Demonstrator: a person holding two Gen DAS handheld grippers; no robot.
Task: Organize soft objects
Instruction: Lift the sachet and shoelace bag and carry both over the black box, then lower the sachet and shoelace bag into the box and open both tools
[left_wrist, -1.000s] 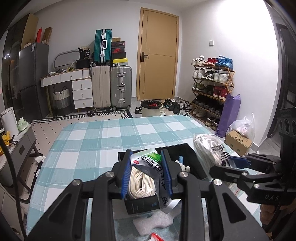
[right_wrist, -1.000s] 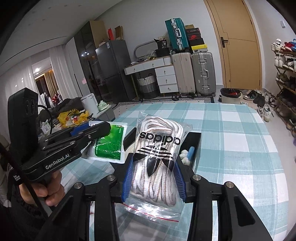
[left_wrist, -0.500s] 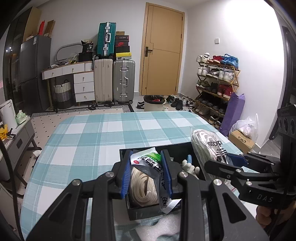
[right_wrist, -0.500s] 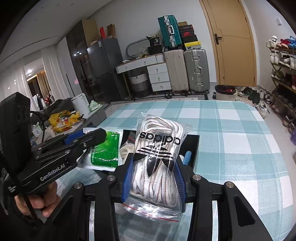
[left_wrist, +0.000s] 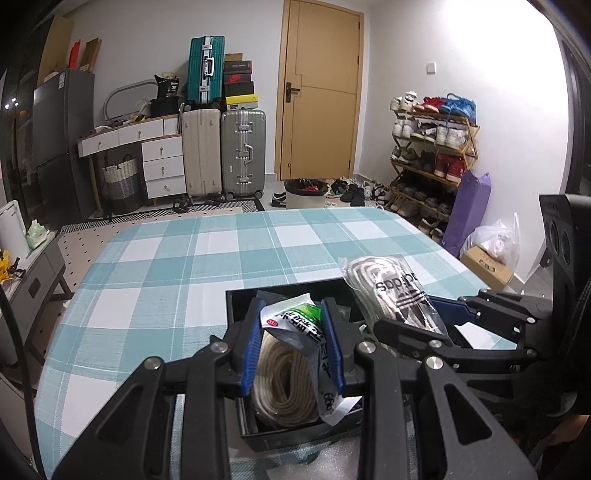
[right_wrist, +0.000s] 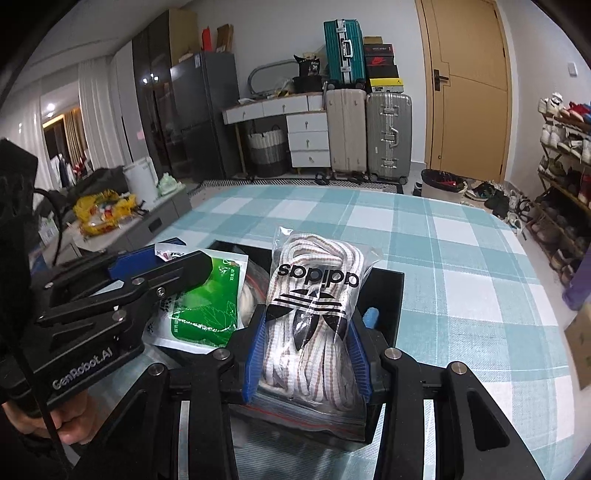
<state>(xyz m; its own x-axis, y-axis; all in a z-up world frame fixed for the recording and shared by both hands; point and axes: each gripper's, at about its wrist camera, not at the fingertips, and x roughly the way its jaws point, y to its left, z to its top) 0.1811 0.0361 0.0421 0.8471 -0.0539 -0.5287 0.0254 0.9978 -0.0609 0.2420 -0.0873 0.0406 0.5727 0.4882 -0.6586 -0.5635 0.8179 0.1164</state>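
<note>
My left gripper (left_wrist: 291, 343) is shut on a green-and-white packet (left_wrist: 293, 325) and holds it over the left half of a black box (left_wrist: 280, 291), above a coil of beige rope (left_wrist: 284, 384) lying in the box. My right gripper (right_wrist: 306, 350) is shut on a clear Adidas bag of white striped laces (right_wrist: 314, 306), held over the right half of the black box (right_wrist: 388, 291). The laces bag also shows in the left wrist view (left_wrist: 391, 288), and the green packet in the right wrist view (right_wrist: 207, 306). A small blue item (right_wrist: 371, 315) lies in the box.
The box sits near the front of a table with a teal-and-white checked cloth (left_wrist: 236, 254). White foam sheet (left_wrist: 325, 458) lies in front of the box. Suitcases (left_wrist: 225, 147), a door and a shoe rack (left_wrist: 432, 155) stand beyond the table.
Both grippers have moved down and forward with their bags, so both bags now hang lower over the black box. The grips have not changed.
</note>
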